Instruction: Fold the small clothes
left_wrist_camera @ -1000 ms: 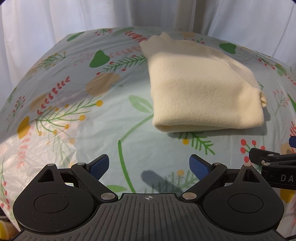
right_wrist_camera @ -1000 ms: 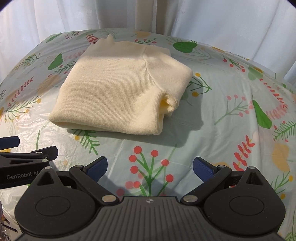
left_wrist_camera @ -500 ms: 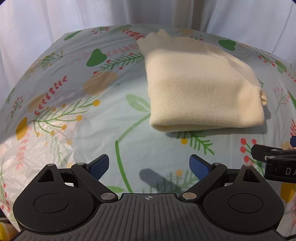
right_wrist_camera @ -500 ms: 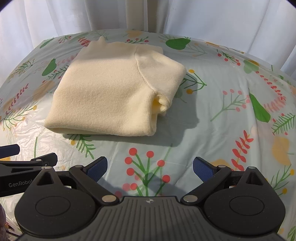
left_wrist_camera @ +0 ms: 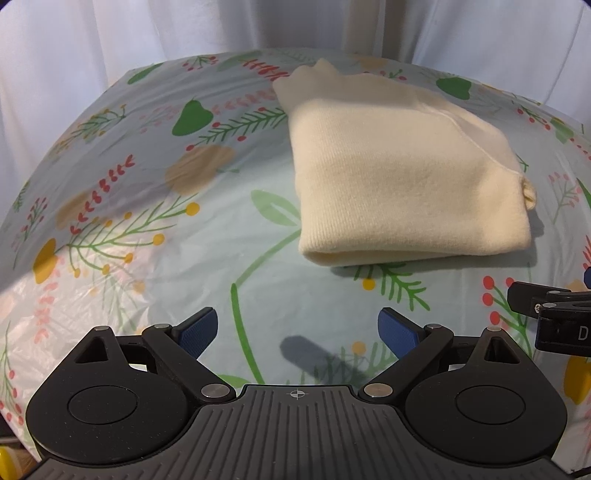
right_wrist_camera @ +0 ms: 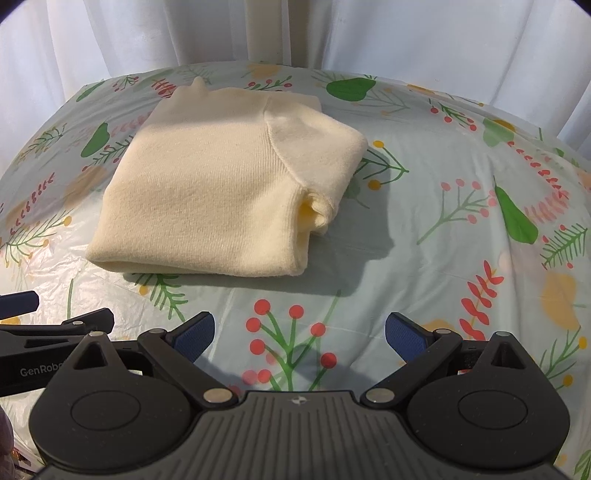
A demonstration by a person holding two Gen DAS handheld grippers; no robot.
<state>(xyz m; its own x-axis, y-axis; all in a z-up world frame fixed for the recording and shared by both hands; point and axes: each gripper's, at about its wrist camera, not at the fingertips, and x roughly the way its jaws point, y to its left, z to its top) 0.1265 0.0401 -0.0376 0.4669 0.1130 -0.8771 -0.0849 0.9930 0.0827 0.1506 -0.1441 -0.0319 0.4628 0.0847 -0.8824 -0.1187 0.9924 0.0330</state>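
Observation:
A cream knitted garment (left_wrist_camera: 402, 177) lies folded into a thick rectangle on the floral tablecloth (left_wrist_camera: 147, 206); it also shows in the right wrist view (right_wrist_camera: 225, 188), with a sleeve opening at its right side. My left gripper (left_wrist_camera: 297, 328) is open and empty, hovering near the table's front, apart from the garment. My right gripper (right_wrist_camera: 299, 330) is open and empty, also short of the garment's near edge. Each gripper shows at the edge of the other's view.
The table is covered with a pale floral plastic cloth (right_wrist_camera: 461, 221). White curtains (right_wrist_camera: 424, 33) hang close behind the table's far edge. The garment lies toward the back middle of the table.
Both grippers have drawn back slightly from the garment, so it appears a little farther away. The garment has not moved and both grippers stay open.

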